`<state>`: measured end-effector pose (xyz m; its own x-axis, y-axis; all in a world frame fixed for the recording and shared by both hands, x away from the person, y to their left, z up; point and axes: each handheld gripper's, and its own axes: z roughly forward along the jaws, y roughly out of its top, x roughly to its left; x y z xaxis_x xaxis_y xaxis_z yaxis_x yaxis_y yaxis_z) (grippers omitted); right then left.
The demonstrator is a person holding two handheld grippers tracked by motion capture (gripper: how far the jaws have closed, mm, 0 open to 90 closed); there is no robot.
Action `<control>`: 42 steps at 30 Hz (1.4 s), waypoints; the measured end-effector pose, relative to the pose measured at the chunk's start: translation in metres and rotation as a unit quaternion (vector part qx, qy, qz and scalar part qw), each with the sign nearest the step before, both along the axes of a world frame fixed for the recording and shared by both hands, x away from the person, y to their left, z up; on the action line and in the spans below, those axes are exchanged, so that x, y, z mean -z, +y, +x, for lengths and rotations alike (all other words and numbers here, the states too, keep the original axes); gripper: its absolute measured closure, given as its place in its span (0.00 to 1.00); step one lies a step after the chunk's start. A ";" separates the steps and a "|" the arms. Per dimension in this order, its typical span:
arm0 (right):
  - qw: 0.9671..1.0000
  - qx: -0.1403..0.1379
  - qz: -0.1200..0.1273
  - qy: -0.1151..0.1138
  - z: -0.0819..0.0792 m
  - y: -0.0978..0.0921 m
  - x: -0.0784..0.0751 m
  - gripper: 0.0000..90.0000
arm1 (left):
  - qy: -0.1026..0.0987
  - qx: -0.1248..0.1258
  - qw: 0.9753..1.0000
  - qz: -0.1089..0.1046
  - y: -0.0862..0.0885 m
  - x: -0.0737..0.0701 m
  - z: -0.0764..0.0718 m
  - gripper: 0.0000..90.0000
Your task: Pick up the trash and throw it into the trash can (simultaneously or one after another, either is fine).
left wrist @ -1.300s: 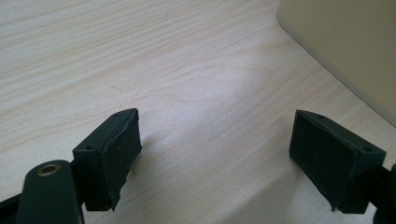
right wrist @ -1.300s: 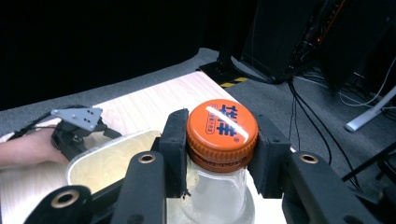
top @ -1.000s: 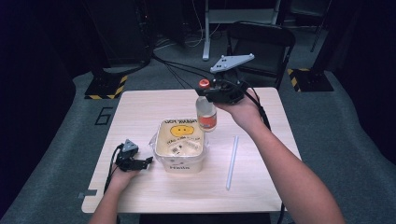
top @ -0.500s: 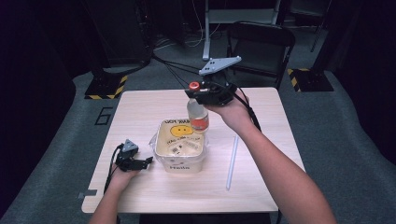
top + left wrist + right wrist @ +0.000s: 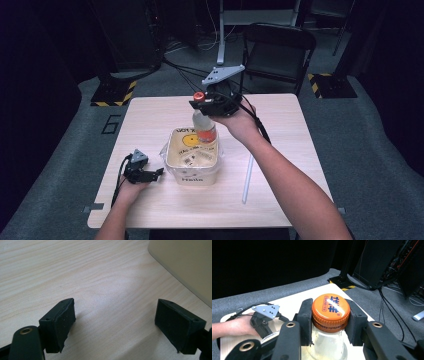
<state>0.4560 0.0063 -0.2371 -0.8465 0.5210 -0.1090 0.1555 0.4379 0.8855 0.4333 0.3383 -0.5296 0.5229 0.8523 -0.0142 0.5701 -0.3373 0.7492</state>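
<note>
While the right gripper held the bottle by its neck, jaws clamped just under the orange cap, the bottle hung upright over the far end of the tub, its base seemingly at or just inside the rim; the high view did not settle whether it touched anything. The pick-up looked done, and what remained, as I judged it, was to lower the bottle into the tub and let go. The tub sat near the middle of the table, lined with what looked like clear plastic, a yellow smiley printed at its far end. The left gripper rested on the table just beside the tub's near left corner, jaws apart and holding nothing, only bare wood between them in the left gripper view. A pale straw lay on the table to the right of the tub, untouched
</note>
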 end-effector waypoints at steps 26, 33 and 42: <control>1.000 0.010 -0.012 0.025 0.012 0.012 0.059 0.69 | 0.003 0.004 1.000 0.001 0.000 0.000 0.000 0.19; 0.999 0.017 -0.015 0.026 0.014 0.011 0.072 0.69 | -0.002 0.002 1.000 -0.001 0.000 0.000 0.000 0.19; 0.999 0.022 -0.026 0.032 0.016 0.014 0.092 0.68 | -0.002 0.002 1.000 0.000 0.000 0.000 0.000 0.19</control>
